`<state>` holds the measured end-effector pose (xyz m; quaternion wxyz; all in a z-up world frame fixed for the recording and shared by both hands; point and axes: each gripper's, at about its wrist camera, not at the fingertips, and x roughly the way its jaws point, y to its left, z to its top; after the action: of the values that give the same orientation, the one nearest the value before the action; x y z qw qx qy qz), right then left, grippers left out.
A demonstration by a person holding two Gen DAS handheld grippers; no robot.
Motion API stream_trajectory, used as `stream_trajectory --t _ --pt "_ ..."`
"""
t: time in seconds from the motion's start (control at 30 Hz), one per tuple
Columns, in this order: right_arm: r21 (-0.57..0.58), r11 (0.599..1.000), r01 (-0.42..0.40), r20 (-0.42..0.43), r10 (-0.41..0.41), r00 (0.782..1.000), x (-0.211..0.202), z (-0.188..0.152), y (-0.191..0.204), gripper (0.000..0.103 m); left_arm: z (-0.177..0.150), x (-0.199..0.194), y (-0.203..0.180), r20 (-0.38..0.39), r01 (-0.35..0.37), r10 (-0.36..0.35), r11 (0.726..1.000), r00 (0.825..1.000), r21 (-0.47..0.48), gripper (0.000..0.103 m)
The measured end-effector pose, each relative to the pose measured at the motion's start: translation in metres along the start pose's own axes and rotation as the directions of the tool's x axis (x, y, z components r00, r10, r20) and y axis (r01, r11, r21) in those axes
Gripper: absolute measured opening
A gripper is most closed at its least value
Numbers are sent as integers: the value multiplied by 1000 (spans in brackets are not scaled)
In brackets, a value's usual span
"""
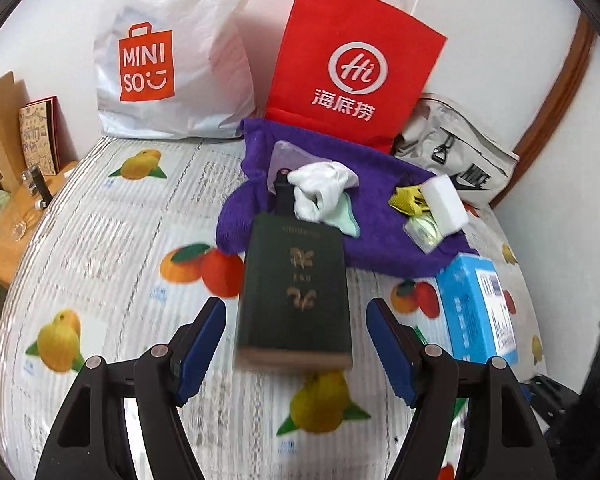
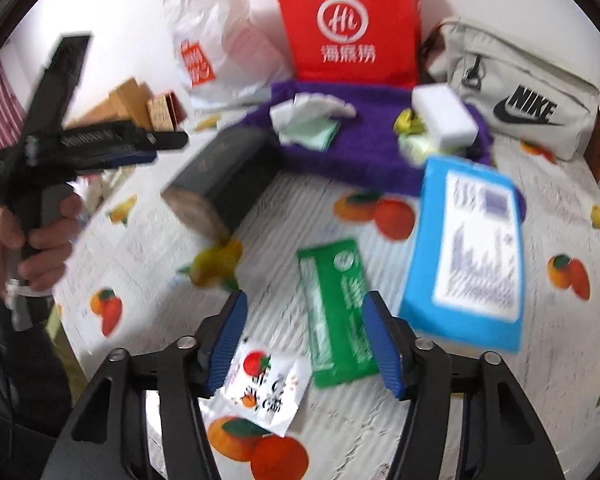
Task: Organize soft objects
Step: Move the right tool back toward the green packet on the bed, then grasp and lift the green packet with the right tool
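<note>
A white Miniso bag [image 1: 168, 64] is seen at eleven o'clock in the left wrist view, and a red paper bag [image 1: 352, 64] at twelve. Below them a purple towel [image 1: 380, 216] is spread on the fruit-printed table [image 1: 112, 232], with a white sock bundle [image 1: 320, 188] on it and a white sponge [image 1: 446, 202] at two o'clock. A dark green bottle [image 1: 296, 296] lies at centre, its neck on the towel. The left tool [image 1: 296, 344] is held spread, nothing pinched. In the right wrist view the right tool [image 2: 304, 340] is likewise spread above a green packet [image 2: 336, 312], untouched. A blue box [image 2: 468, 256] lies at three o'clock.
</note>
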<state>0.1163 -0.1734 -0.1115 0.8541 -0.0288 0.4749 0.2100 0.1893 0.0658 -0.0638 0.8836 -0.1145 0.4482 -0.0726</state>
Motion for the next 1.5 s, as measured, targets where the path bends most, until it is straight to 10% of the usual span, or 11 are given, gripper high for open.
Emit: stream_trajectory --t 0.4,0.5,0.73,0.8,0.87,1.43,1.5 --pt "-77 986 146 -32 -149 988 51 -15 16 4 -47 -12 23 -16 18 -18 1000 1000 -25 71" --pt "-29 998 53 -44 -54 998 47 -14 22 2 -50 -14 27 -15 23 -24 999 1000 -36 71" --pt "-26 1000 7 1 -7 1000 26 -9 36 12 -55 -20 33 -6 43 -43 998 999 -49 71" --pt "-25 998 62 -2 -63 998 24 -9 30 50 -57 -20 34 -7 49 -49 998 999 -51 71" --pt "-25 994 102 15 -102 995 24 -9 24 62 -61 -19 35 -12 55 -56 997 998 -55 71" --pt "57 981 188 23 -189 982 63 -13 13 70 -78 -3 45 -73 62 -70 992 995 -107 71" --pt "45 982 185 45 -187 981 62 -12 16 44 -80 -4 41 -76 59 -66 994 995 -93 71"
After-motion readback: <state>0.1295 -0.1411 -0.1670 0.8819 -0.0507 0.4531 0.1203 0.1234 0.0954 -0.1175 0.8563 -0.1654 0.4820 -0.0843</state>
